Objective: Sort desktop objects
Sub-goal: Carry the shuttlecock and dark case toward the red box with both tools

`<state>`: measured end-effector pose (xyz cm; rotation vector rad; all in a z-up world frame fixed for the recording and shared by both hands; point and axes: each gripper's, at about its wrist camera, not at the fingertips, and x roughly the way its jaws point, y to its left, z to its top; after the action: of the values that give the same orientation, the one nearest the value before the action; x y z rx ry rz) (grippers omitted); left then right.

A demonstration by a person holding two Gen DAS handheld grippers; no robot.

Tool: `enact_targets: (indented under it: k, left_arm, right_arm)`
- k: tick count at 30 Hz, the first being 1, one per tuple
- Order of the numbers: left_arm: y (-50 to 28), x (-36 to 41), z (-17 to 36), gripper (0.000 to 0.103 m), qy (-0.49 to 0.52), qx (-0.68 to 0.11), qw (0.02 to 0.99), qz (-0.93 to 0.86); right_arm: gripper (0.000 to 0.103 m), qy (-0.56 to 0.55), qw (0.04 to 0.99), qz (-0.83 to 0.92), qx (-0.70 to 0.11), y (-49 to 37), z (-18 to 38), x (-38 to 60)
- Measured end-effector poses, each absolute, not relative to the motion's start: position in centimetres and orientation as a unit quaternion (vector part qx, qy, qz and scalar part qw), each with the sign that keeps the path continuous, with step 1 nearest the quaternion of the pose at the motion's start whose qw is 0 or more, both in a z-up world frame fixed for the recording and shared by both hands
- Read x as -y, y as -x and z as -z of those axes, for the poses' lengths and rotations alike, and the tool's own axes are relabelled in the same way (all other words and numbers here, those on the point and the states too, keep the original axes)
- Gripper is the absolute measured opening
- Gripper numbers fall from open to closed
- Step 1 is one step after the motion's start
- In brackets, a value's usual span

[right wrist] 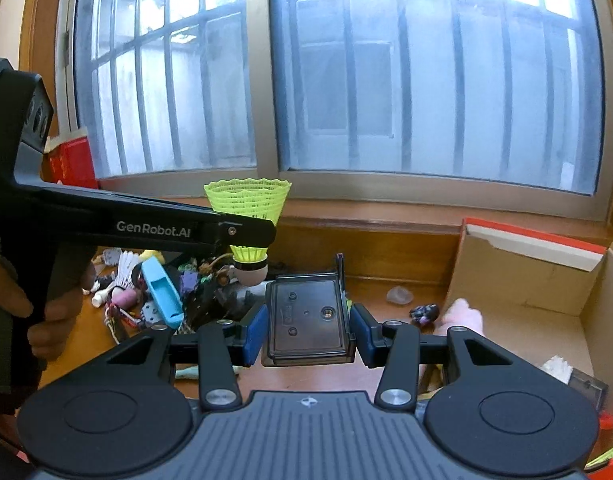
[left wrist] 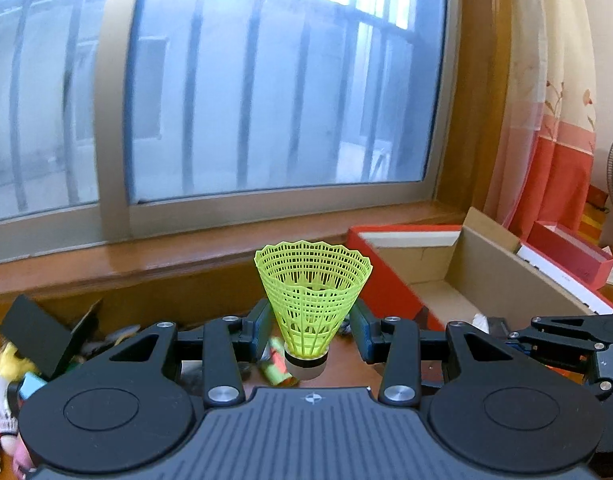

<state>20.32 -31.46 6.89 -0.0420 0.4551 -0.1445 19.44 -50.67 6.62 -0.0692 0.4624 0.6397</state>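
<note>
Here the left gripper [left wrist: 312,330] is clamped on a neon-yellow shuttlecock [left wrist: 311,300] between its pads, held above the desk [right wrist: 370,292]; its long axis stands upright, skirt up, cork down. Further right, the right gripper [right wrist: 306,332] is closed on a black flat case [right wrist: 304,320], its broad face toward the camera, near the cardboard box [right wrist: 518,280].

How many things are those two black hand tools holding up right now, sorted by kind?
Yellow-green shuttlecock: 1, in the left gripper
Flat black case: 1, in the right gripper
Total: 2
</note>
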Motion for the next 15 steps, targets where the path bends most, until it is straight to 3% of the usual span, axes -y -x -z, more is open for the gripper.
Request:
enact_targets:
  k: [15]
  left_arm:
    - [-25.2, 41.2, -9.4, 0.043, -0.027, -0.188, 0.970, 0.152]
  right_arm:
    - [0.048, 0.003, 0.946, -0.267, -0.185, -20.7, -8.7, 58.9]
